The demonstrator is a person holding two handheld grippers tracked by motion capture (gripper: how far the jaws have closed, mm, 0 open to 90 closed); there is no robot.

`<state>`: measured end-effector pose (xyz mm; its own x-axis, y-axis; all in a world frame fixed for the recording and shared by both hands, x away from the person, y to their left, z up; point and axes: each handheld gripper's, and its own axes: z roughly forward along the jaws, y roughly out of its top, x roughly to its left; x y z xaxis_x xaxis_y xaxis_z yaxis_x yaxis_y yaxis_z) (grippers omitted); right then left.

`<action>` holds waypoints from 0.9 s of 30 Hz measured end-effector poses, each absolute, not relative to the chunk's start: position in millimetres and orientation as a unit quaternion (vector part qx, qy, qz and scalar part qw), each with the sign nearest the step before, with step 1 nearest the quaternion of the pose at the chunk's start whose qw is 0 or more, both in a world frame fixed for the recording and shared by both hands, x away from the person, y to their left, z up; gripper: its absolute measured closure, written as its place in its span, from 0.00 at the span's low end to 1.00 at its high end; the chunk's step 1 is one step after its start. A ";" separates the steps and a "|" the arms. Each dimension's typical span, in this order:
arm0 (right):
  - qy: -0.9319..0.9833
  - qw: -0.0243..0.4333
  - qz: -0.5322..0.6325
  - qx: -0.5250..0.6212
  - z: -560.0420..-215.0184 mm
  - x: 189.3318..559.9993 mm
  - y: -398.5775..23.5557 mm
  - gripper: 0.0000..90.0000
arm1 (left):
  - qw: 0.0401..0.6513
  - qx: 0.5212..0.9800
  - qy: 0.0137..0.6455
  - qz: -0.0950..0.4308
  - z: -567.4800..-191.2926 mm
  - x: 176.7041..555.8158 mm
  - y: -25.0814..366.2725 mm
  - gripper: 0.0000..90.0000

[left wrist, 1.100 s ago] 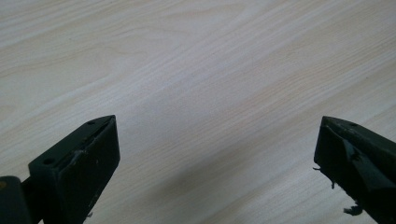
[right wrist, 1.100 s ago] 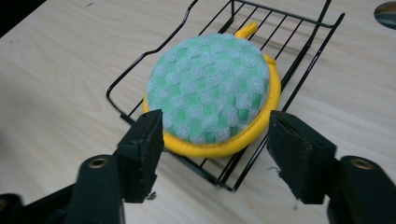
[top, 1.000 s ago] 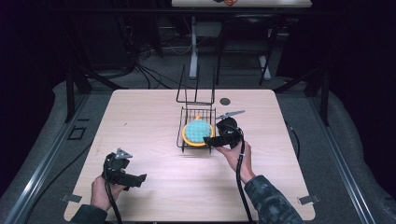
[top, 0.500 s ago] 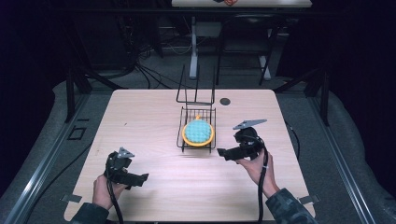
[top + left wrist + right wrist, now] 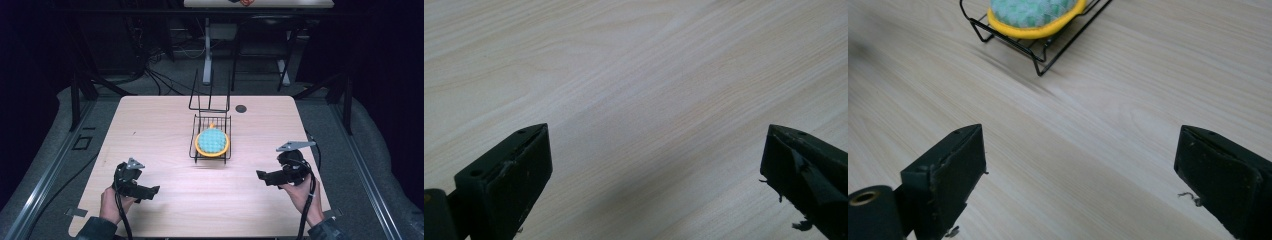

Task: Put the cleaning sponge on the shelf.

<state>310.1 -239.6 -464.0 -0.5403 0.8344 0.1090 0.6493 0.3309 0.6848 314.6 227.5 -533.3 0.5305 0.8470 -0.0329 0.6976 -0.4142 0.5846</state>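
Black wire forms one rack, which is placed near the middle of the tabletop, a little toward the far edge. One round pad, teal with a yellow rim, is laid flat in it; its small tab is pointed to the far edge. The rack's long axis is run from near edge to far edge.

Two grippers are seen. The right hand-held gripper, near the right edge, has just been opening; nothing is between its jaws. The left hand-held gripper, near the near-left corner, is held wide open and empty.
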 end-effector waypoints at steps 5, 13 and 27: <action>0.797 0.140 0.345 0.476 -465.5 297.3 -261.0 0.05 | 0.274 0.832 0.464 0.133 -534.3 315.1 227.1 0.00; 0.783 0.152 0.334 0.502 -484.0 278.9 -291.3 0.05 | 0.271 0.836 0.460 0.127 -535.6 315.1 226.5 0.00; 0.784 0.130 0.290 0.533 -524.8 278.2 -314.8 0.05 | 0.274 0.841 0.450 0.123 -536.2 317.1 225.0 0.00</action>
